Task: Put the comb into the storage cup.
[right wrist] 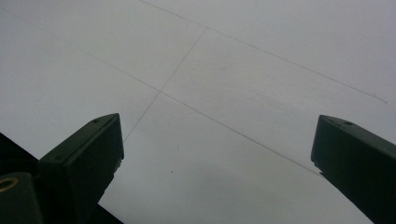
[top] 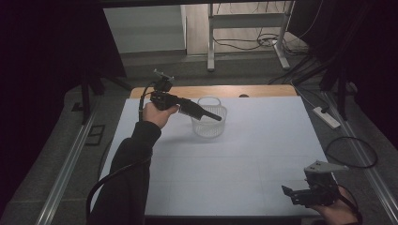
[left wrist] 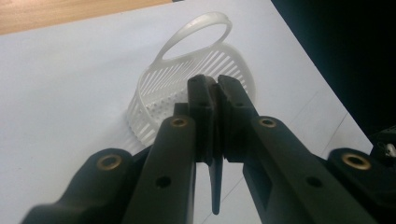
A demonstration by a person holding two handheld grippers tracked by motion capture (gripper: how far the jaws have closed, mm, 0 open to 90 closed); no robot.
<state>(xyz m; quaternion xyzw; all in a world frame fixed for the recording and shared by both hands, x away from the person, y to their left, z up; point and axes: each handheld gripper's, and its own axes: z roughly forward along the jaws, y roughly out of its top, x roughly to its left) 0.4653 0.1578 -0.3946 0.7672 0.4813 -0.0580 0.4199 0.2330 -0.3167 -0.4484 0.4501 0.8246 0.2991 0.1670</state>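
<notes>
While resting at twelve o'clock on the counter (top: 263, 154), basket (top: 209, 123) looks light, thin, brittle; best taken by handle. Left tongs (top: 212, 115) pressed together, empty, above it; right tongs (top: 292, 192) spread apart.

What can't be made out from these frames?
- Basket contents: in the high view the left gripper crosses its mouth; in the left gripper view the shut jaws hide its near wall and floor.
- Contact between left gripper and basket: unclear; the jaws overlap the rim.
- Right gripper: the high view's bottom edge cuts off the hand; dim light blurs it.
- Table beyond its jaws: bare surface, nothing to place it.
</notes>
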